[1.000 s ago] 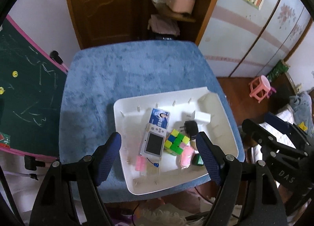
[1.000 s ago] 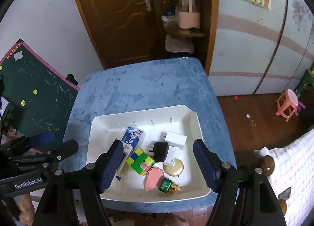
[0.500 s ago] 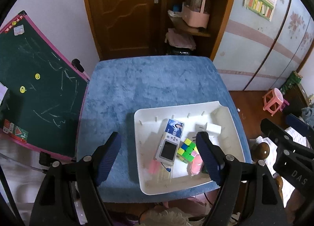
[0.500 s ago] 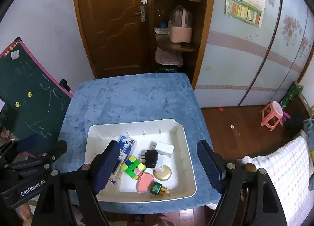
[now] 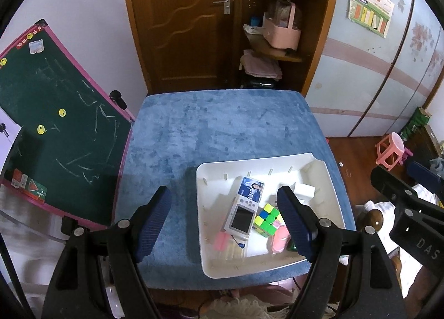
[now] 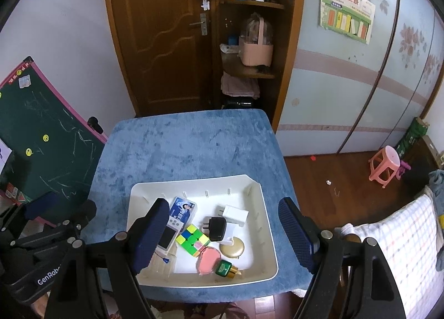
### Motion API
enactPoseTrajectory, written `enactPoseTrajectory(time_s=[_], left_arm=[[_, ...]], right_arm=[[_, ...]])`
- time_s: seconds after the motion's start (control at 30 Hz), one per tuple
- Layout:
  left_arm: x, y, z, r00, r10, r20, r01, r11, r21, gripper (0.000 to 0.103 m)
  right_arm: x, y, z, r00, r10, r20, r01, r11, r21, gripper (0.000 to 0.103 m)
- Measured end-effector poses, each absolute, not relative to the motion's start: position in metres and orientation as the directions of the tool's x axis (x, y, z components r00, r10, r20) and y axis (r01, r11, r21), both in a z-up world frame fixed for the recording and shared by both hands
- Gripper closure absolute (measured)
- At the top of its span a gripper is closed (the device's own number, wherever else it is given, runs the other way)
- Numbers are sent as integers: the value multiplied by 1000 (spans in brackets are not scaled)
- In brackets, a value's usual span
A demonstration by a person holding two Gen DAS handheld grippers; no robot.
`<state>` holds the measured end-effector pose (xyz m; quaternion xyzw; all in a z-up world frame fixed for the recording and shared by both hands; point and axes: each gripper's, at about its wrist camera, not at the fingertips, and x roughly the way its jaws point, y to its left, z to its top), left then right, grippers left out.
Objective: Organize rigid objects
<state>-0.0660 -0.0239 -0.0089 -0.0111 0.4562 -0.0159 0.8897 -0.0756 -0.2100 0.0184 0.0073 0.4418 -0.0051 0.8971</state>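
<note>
A white tray [image 6: 260,199] sits at the near right of a blue-covered table [image 6: 188,147]. In it lie a blue card box [image 6: 183,208], a small white camera [image 6: 170,234], a colour cube [image 6: 193,238], a black plug [image 6: 217,227], a white charger [image 6: 236,215], a gold compact [image 6: 232,247], a pink case [image 6: 208,259] and a green bottle [image 6: 225,267]. My right gripper [image 6: 222,238] is open and empty, high above the tray. My left gripper [image 5: 226,222] is open and empty, above the tray's [image 5: 330,180] left part.
A green chalkboard [image 5: 50,124] leans at the table's left side. A wooden door [image 6: 158,33] and shelves with a pink basket [image 6: 255,50] stand behind. A pink stool [image 6: 384,163] is on the floor at right. A checked cloth [image 6: 402,241] lies near right.
Both grippers have pulled up and back from the tray, so the table and room look smaller and farther. The jaws stay open; nothing in the tray has moved.
</note>
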Motion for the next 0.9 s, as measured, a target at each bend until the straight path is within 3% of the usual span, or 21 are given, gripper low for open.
enactPoseTrajectory(time_s=[0.9], left_arm=[[-56,-26,-14,559,8,-829,-32,999,-11,22]], right_arm=[[-57,-210,8,579,-2,-816,-17,1000,-15,22]])
